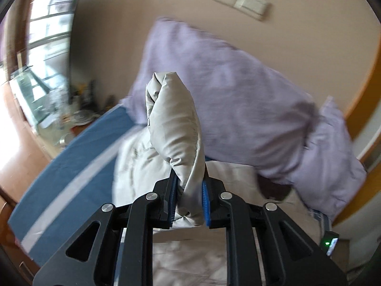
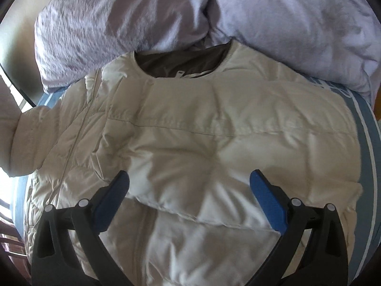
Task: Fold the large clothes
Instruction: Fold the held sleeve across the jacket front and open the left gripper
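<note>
Left wrist view: the left gripper (image 1: 189, 186) has its jaws clamped on a bunched sleeve (image 1: 172, 121) of the cream puffer jacket (image 2: 202, 143), lifted above the bed (image 1: 78, 157). Lilac pillows (image 1: 238, 100) lie at the far end against the wall. Right wrist view: the right gripper (image 2: 189, 183) hovers over the jacket with its jaws spread wide, gripping nothing. The jacket lies flat on the blue sheet (image 2: 366, 166), collar toward the pillows, its left sleeve raised.
</note>
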Demonstrator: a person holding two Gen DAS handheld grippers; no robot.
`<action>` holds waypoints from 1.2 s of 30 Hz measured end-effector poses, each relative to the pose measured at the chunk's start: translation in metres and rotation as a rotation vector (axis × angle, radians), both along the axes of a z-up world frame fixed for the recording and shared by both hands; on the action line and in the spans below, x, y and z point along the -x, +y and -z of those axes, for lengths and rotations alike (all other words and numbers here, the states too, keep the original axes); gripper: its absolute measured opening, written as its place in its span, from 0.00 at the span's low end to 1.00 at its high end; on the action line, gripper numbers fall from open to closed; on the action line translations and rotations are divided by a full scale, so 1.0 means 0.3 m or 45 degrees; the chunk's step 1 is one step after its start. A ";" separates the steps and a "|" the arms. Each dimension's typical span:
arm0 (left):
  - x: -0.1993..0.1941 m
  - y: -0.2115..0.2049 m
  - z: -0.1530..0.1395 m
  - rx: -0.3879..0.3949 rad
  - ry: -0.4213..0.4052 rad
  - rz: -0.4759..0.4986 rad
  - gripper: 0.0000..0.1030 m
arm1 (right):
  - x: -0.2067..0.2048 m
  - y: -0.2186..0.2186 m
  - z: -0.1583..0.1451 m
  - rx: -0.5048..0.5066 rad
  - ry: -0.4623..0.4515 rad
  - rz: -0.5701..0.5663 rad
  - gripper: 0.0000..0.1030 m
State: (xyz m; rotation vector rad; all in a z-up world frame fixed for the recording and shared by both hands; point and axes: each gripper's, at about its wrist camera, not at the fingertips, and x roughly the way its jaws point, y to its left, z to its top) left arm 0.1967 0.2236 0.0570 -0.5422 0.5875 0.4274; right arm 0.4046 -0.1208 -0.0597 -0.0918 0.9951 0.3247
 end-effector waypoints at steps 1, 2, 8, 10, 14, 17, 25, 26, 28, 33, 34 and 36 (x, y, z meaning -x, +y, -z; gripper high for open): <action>-0.033 -0.042 -0.014 -0.003 -0.011 0.045 0.16 | 0.004 -0.021 -0.008 -0.012 -0.002 0.012 0.98; -0.050 -0.070 -0.023 -0.007 -0.018 0.072 0.16 | 0.007 -0.043 -0.015 -0.023 -0.004 0.025 0.98; -0.195 -0.299 -0.030 -0.037 -0.029 0.301 0.16 | 0.022 -0.168 -0.040 -0.069 -0.012 0.095 0.98; -0.237 -0.359 -0.007 -0.023 -0.010 0.356 0.16 | 0.026 -0.212 -0.040 -0.080 -0.010 0.127 0.98; -0.333 -0.478 0.069 -0.012 0.064 0.436 0.16 | 0.037 -0.277 -0.038 -0.089 -0.011 0.163 0.98; -0.381 -0.539 0.132 -0.010 0.128 0.472 0.16 | 0.041 -0.312 -0.034 -0.092 -0.012 0.181 0.98; -0.462 -0.674 0.317 -0.007 0.310 0.550 0.15 | 0.050 -0.360 -0.019 -0.086 -0.008 0.201 0.98; -0.463 -0.684 0.336 -0.008 0.331 0.557 0.15 | 0.052 -0.361 -0.018 -0.083 -0.009 0.202 0.98; -0.472 -0.711 0.383 -0.016 0.379 0.572 0.15 | 0.053 -0.367 -0.013 -0.078 -0.008 0.204 0.98; -0.475 -0.750 0.437 -0.061 0.444 0.586 0.19 | 0.053 -0.387 0.009 -0.079 0.015 0.222 0.98; -0.476 -0.753 0.437 -0.063 0.448 0.587 0.21 | 0.053 -0.391 0.013 -0.081 0.020 0.225 0.98; -0.473 -0.755 0.426 -0.060 0.441 0.598 0.34 | 0.050 -0.392 0.015 -0.083 0.024 0.229 0.98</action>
